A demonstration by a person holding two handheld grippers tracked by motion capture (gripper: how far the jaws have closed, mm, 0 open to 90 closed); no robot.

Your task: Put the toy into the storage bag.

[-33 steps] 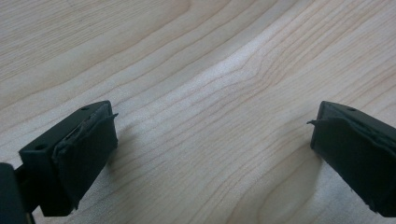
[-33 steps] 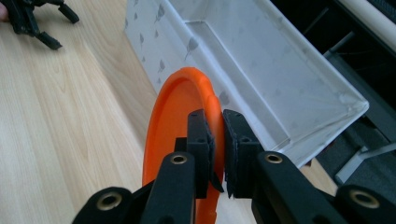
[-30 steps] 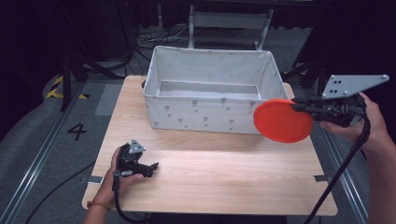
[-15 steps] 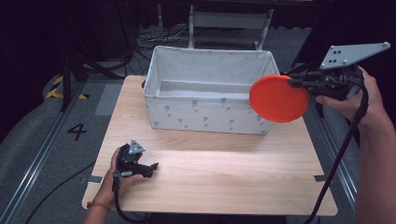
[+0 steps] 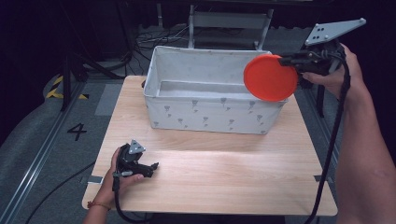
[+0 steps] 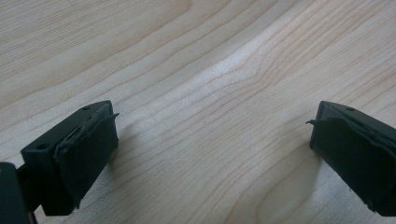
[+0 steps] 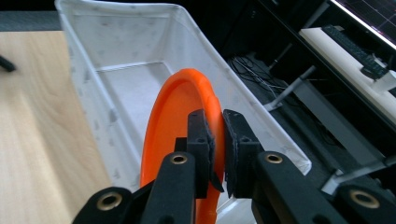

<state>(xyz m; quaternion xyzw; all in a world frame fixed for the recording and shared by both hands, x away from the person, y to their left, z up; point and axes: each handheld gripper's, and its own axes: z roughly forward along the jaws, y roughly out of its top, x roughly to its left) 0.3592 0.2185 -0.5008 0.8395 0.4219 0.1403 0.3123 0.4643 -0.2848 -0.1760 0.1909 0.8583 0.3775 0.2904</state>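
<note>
Nearest, the left gripper (image 5: pixel 152 166) rests on the table (image 5: pixel 233 172), its jaws wide apart around bare wood in the left gripper view. Farther off, the right gripper (image 7: pixel 218 135) pinches the orange plate's (image 5: pixel 271 78) rim, on edge over the bin's (image 5: pixel 210 114) right end.

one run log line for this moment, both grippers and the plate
right gripper: shut on orange plate, held on edge above bin right end | left gripper: open, on table

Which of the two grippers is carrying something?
The right gripper, shut on the rim of the orange plate by the white bin. The left gripper rests open on the table.
</note>
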